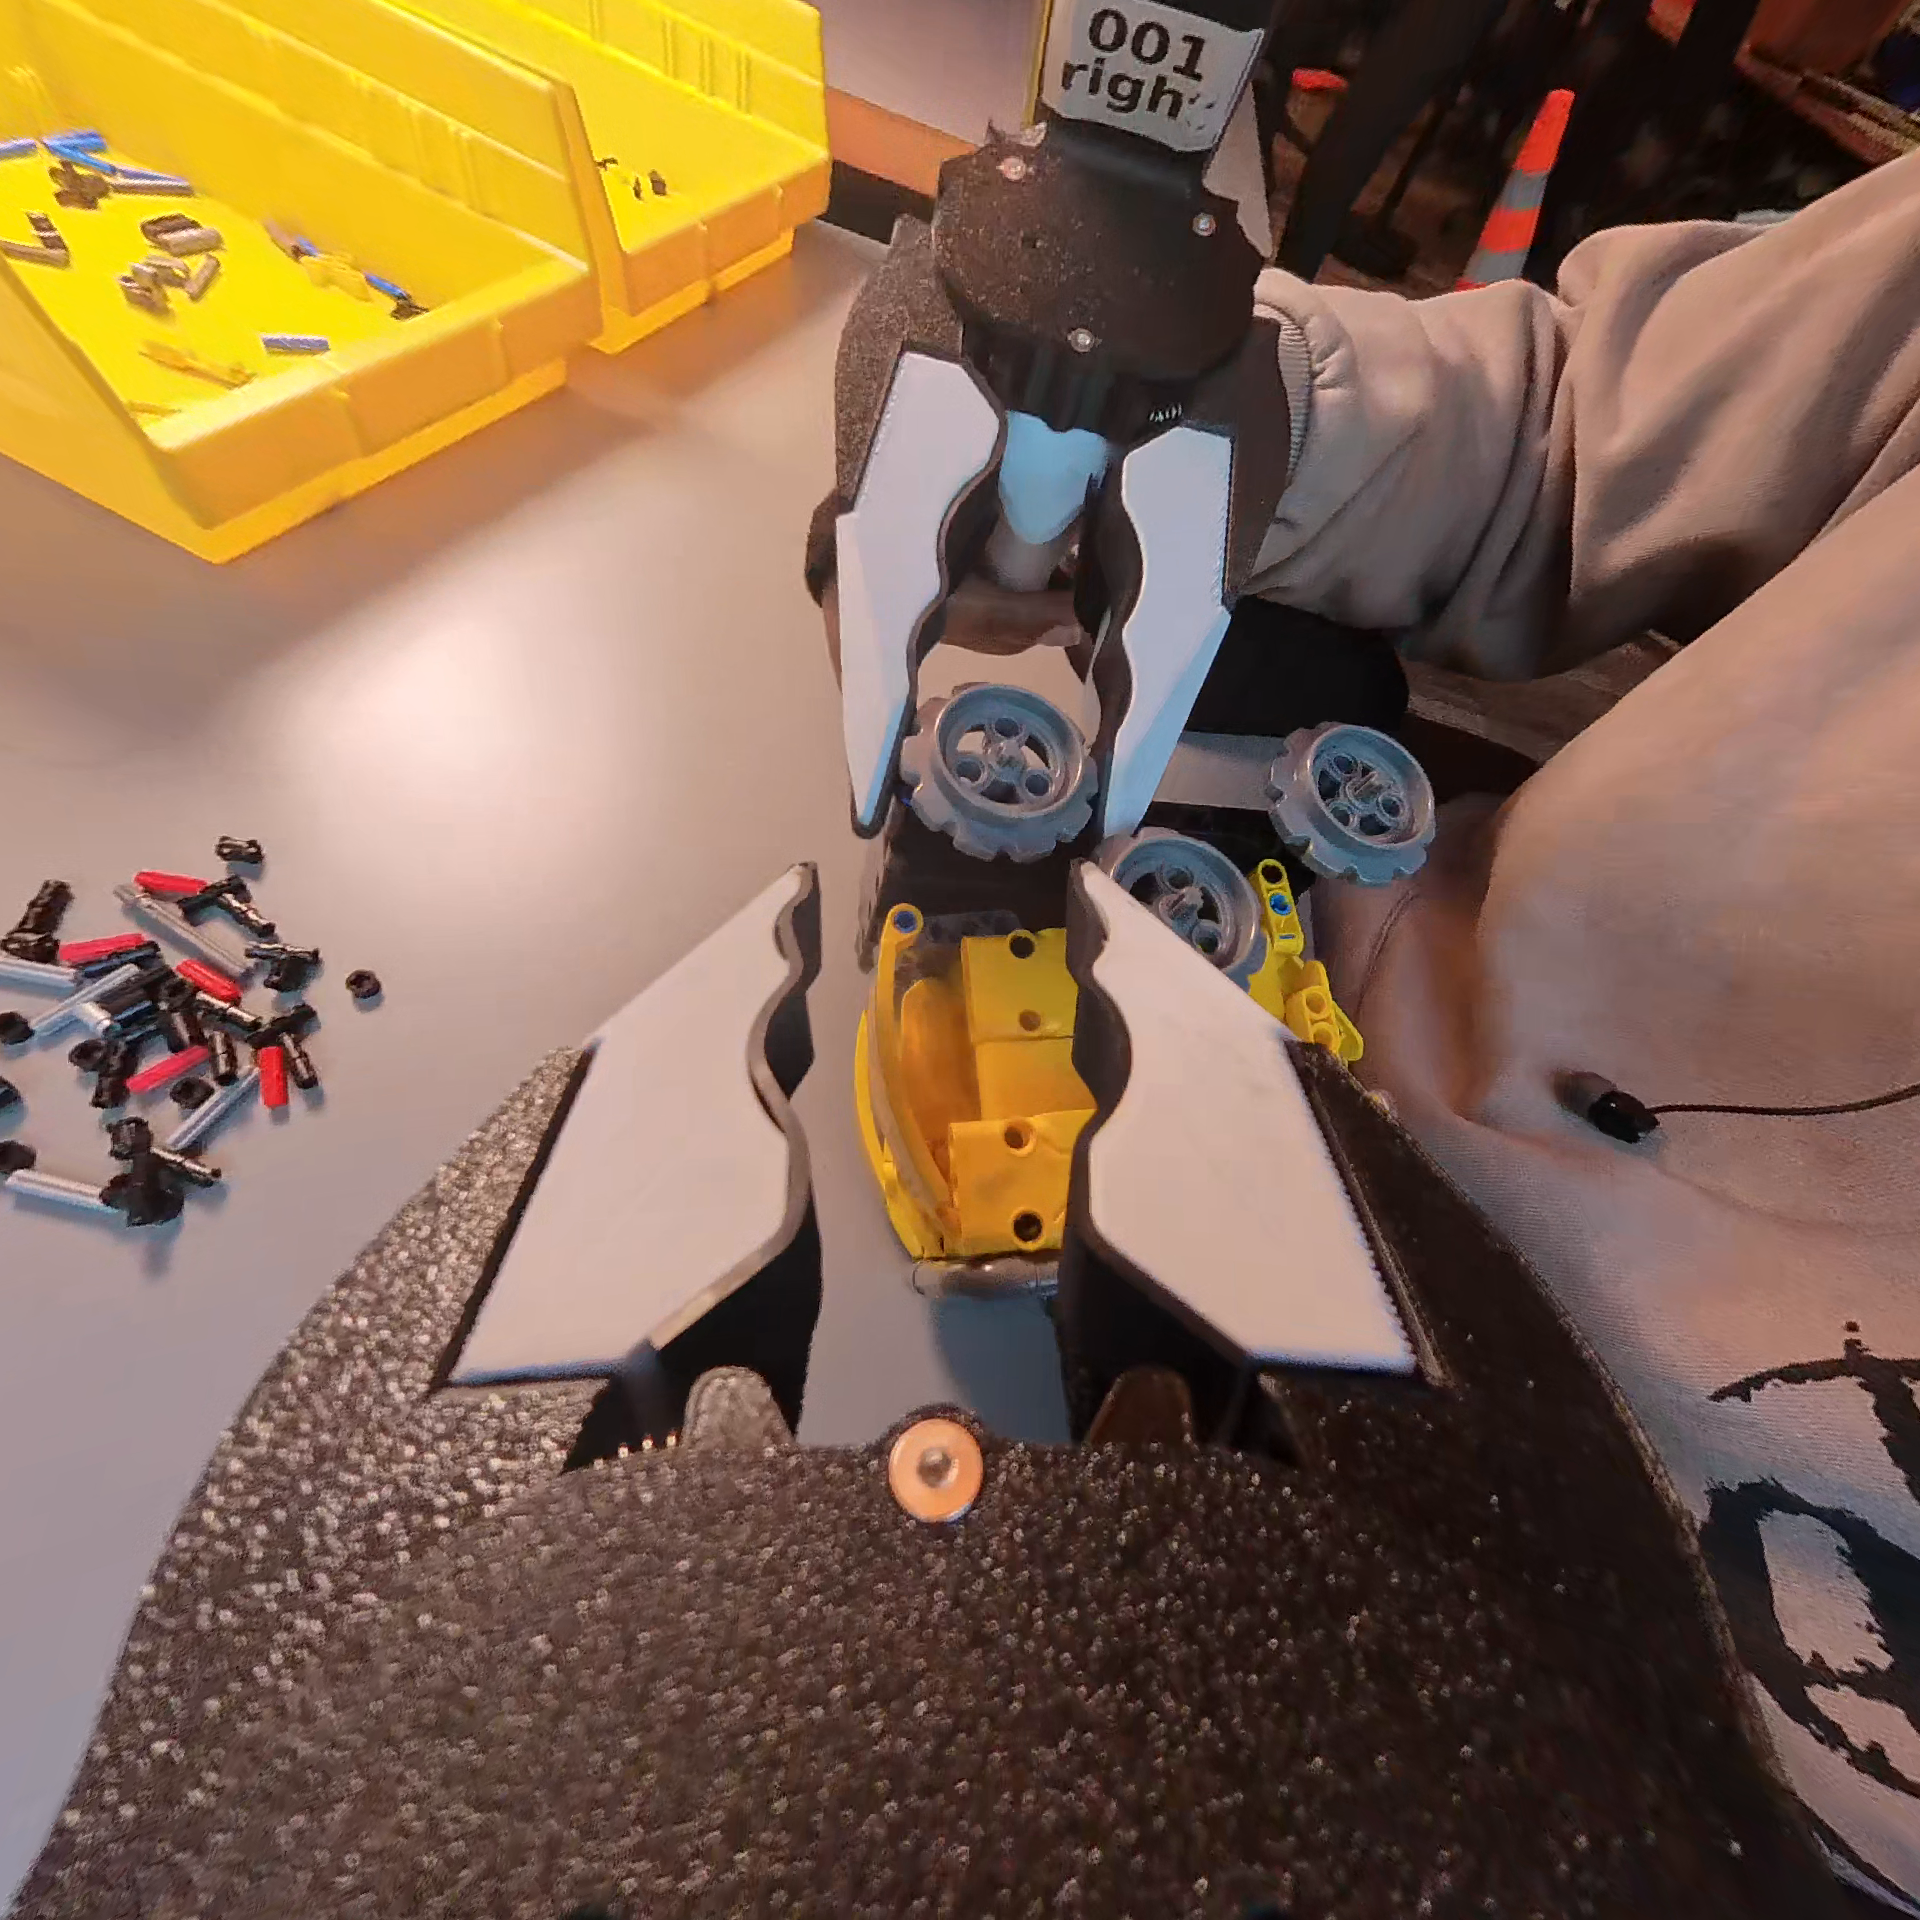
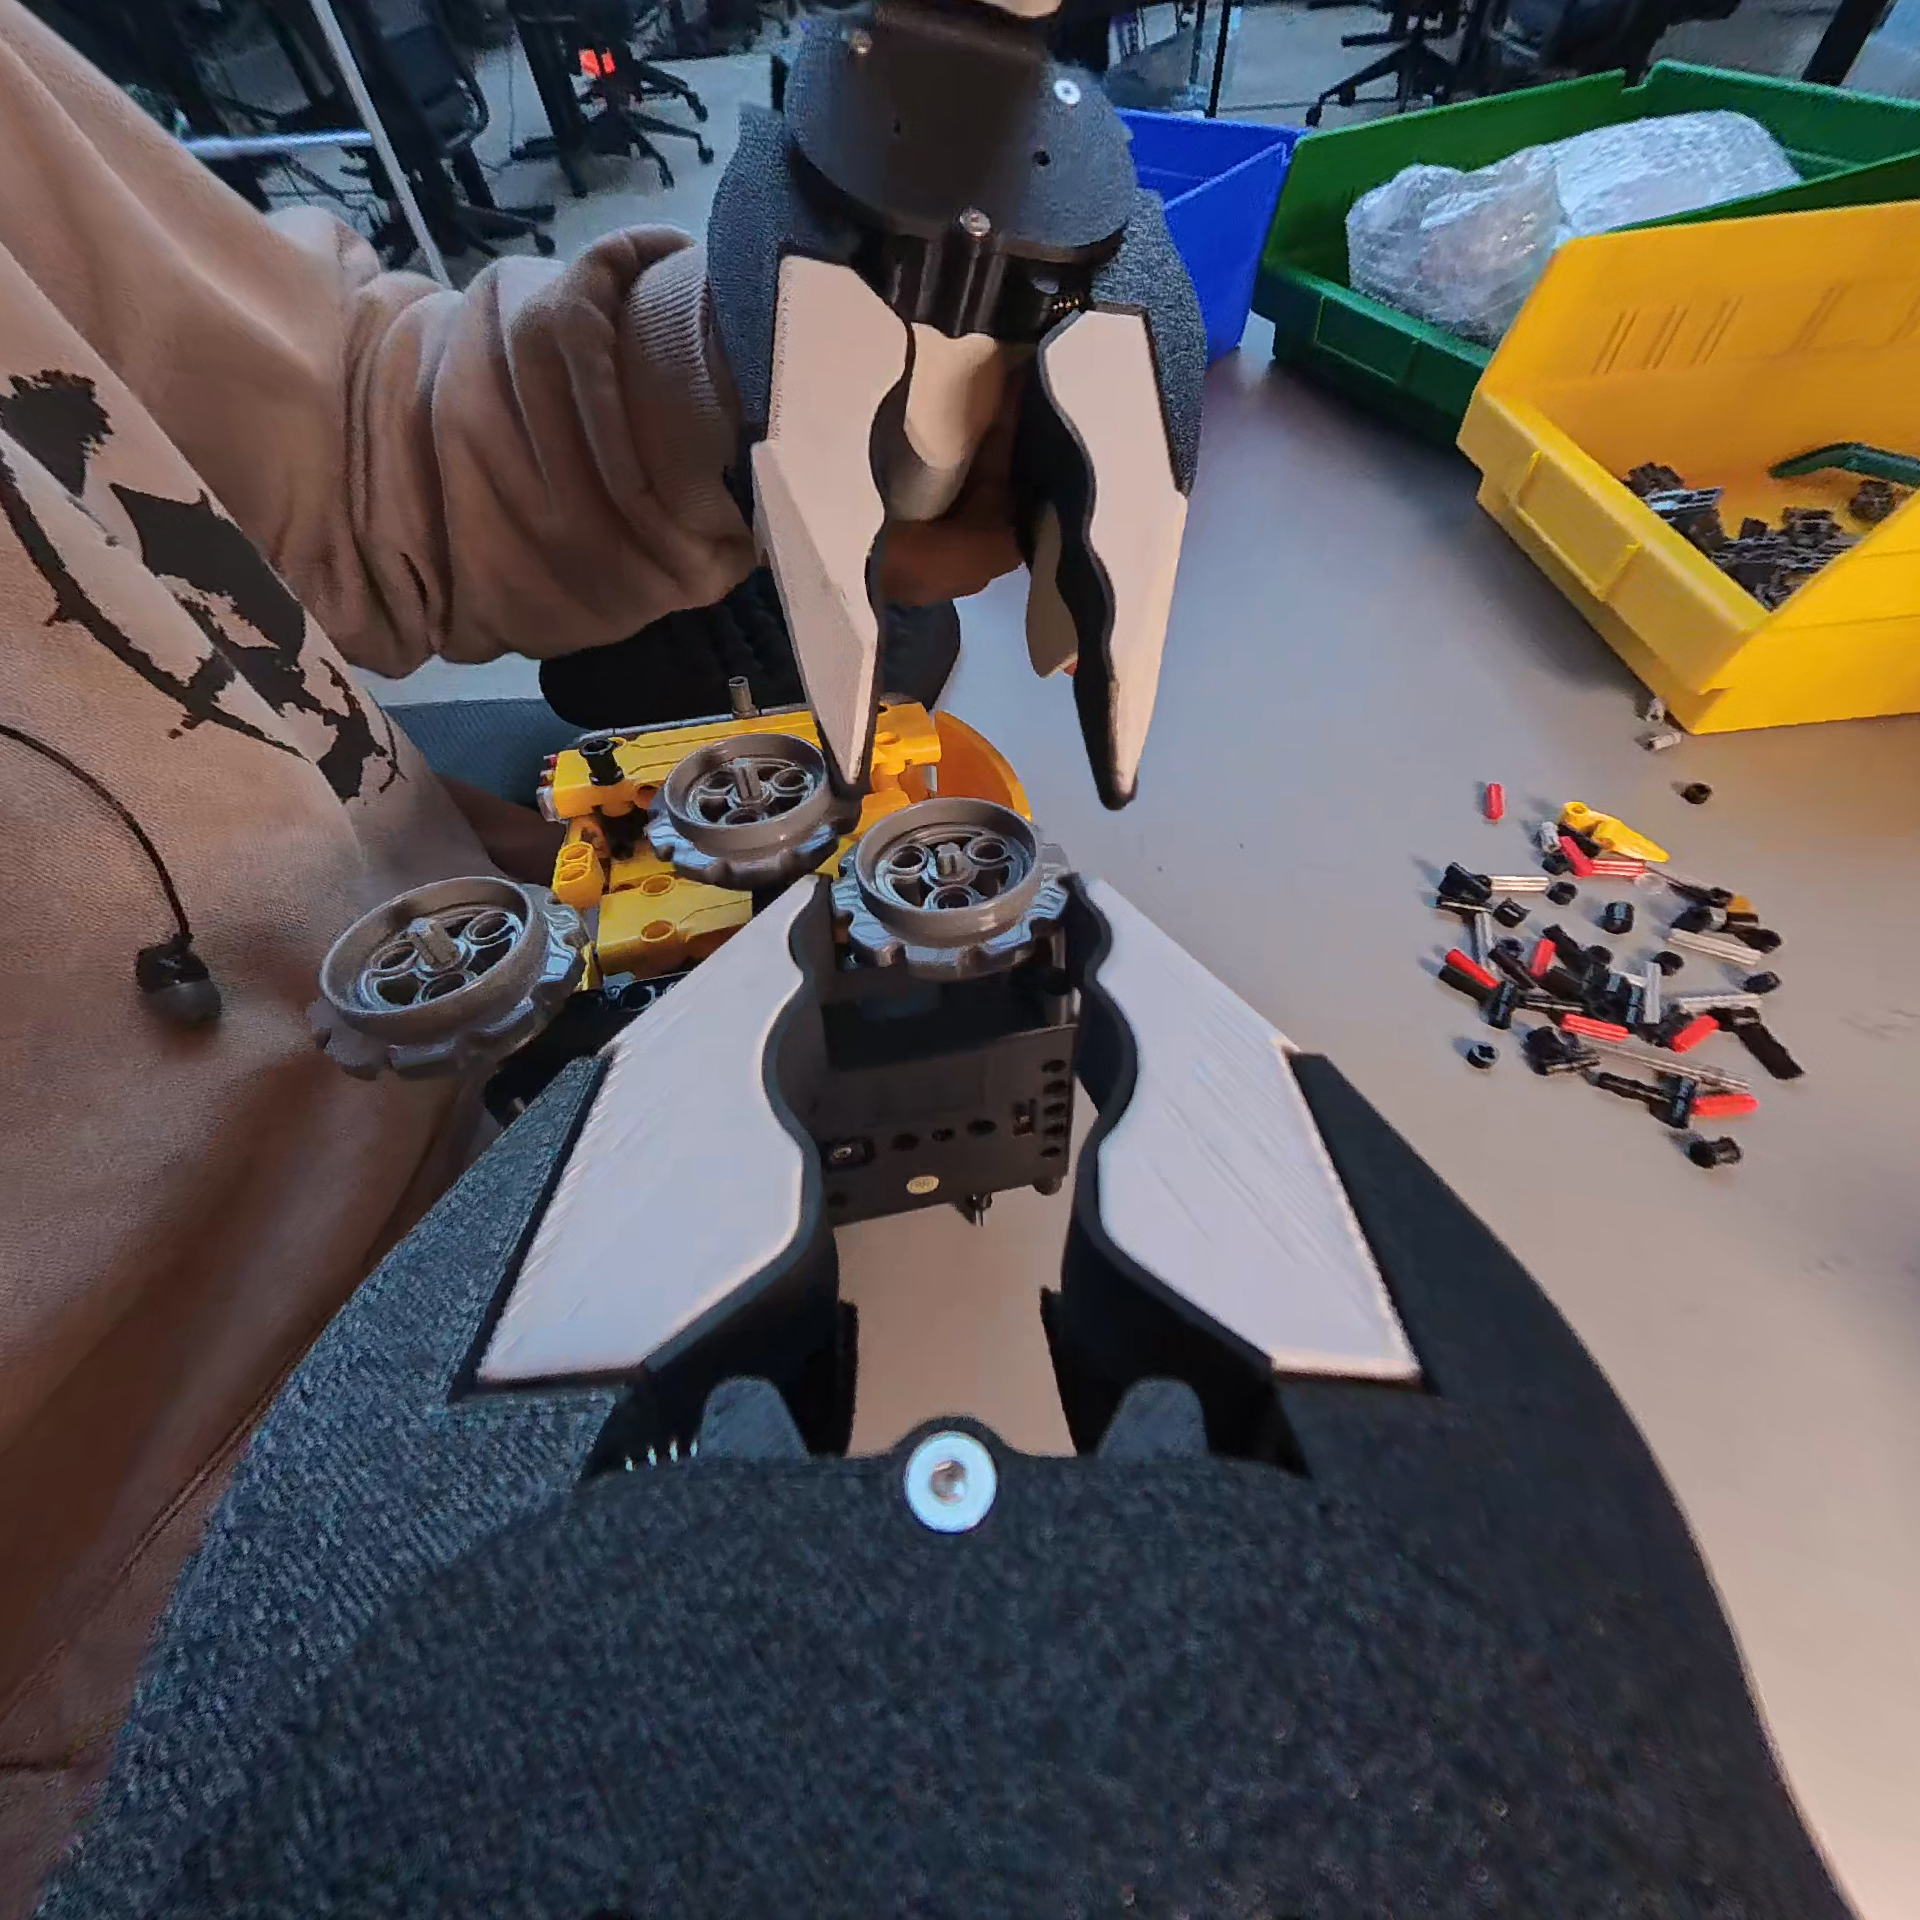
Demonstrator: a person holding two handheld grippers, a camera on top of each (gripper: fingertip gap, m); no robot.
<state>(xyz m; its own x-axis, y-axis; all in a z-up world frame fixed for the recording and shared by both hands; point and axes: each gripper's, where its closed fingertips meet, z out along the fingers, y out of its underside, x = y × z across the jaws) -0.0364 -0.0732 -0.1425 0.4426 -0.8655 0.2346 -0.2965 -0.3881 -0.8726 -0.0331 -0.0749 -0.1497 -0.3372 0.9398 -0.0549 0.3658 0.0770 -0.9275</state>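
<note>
- The left claw (image 1: 940, 883) points forward. Its two fingers stand apart.
- The right claw (image 2: 951, 894) points back at it. Its fingers squeeze something between them.

Lab workroom: parts bins (image 2: 1704, 436), office chairs (image 2: 613, 94), grey table (image 2: 1351, 675).

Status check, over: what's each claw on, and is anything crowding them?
Left claw open around the yellow model. Right claw shut on its black block. Loose pins lie apart on the table.
</note>
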